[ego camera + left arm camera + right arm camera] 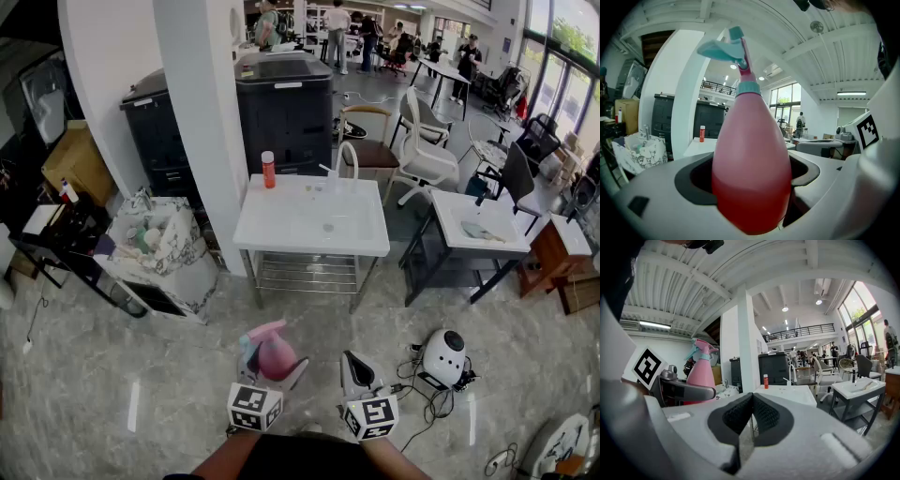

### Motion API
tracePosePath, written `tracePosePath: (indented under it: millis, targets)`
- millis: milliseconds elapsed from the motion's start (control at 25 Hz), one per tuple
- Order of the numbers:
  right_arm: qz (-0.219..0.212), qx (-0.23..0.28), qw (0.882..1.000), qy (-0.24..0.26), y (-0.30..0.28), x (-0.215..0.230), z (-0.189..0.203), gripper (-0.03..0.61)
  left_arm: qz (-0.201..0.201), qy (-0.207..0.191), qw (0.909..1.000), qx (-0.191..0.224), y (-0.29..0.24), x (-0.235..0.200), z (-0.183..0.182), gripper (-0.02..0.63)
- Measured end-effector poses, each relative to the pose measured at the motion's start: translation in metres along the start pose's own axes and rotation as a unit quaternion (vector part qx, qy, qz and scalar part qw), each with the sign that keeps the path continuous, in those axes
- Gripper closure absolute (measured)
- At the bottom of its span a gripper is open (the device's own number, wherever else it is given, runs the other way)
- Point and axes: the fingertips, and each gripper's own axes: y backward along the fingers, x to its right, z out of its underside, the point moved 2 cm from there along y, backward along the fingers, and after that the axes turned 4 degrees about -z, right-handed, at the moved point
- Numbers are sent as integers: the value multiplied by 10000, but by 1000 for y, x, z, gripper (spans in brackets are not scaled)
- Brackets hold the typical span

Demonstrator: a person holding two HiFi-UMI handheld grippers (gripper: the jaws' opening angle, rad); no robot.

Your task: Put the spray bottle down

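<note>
A pink spray bottle (274,354) with a teal trigger head stands upright between the jaws of my left gripper (271,367), which is shut on its wide body. In the left gripper view the bottle (752,159) fills the middle, both pads pressed against its sides. My right gripper (357,375) hangs beside it on the right, shut with nothing in it; its dark pads (752,416) meet. The right gripper view shows the bottle (701,371) off to the left. Both grippers are held above the floor, short of the white table (281,232).
On the white table stand an orange bottle (268,170) and a tap (334,176). A white pillar (197,103) rises left of it, with a cluttered covered stand (159,248) beside. A round white device with cables (442,358) lies on the floor at right. Another white table (483,225) stands right.
</note>
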Motion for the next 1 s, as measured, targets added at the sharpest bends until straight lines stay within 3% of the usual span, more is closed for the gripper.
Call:
tracePosePath:
  millis: [200, 560, 1000]
  targets:
    - [-117, 13, 9999, -83, 3, 8, 2, 581, 59, 87, 9999, 111, -3, 12, -2, 178]
    - [-109, -13, 9995, -307, -6, 22, 16, 580, -39, 75, 10000, -46, -18, 2, 8, 178]
    - [61, -219, 9993, -309, -118, 64, 13, 580, 289, 46, 9994, -170, -125, -74, -8, 178]
